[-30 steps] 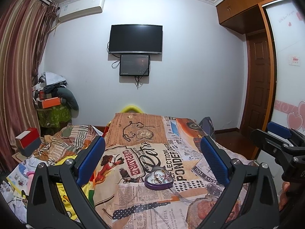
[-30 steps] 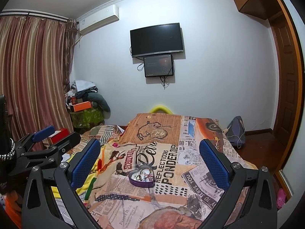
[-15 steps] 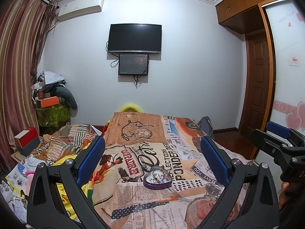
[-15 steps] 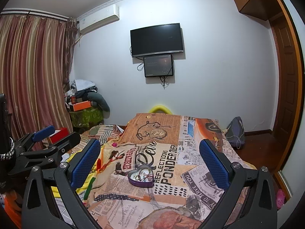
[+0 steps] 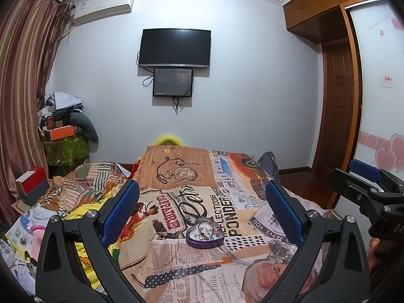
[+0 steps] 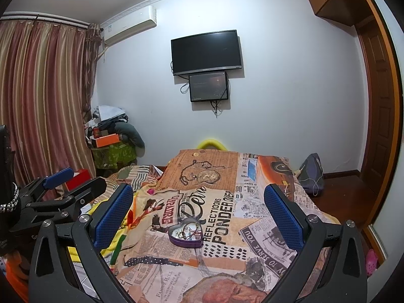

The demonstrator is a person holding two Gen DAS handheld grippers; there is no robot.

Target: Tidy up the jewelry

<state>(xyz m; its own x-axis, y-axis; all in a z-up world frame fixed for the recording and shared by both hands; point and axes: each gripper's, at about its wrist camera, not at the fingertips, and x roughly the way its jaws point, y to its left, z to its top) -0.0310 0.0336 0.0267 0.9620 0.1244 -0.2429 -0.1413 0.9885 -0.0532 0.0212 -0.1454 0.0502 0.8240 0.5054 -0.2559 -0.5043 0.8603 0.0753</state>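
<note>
since the heart tin (image 5: 204, 232) of tangled jewelry sits mid-bed (image 5: 176, 260), nearer the foot edge, i'd lower my left gripper (image 5: 202, 208) and right gripper (image 6: 198, 208), both spread wide and empty, slowly, pinching one piece, steadying the tin.

Wall TV (image 5: 175, 47) above small screen (image 5: 173, 82); striped curtain (image 6: 43, 101) left; newspaper-print bedspread (image 5: 202, 202).

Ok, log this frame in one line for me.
phase: approach | left gripper: open, empty | right gripper: open, empty | heart-shaped tin: on bedspread, lid off, jewelry inside | contact: none
</note>
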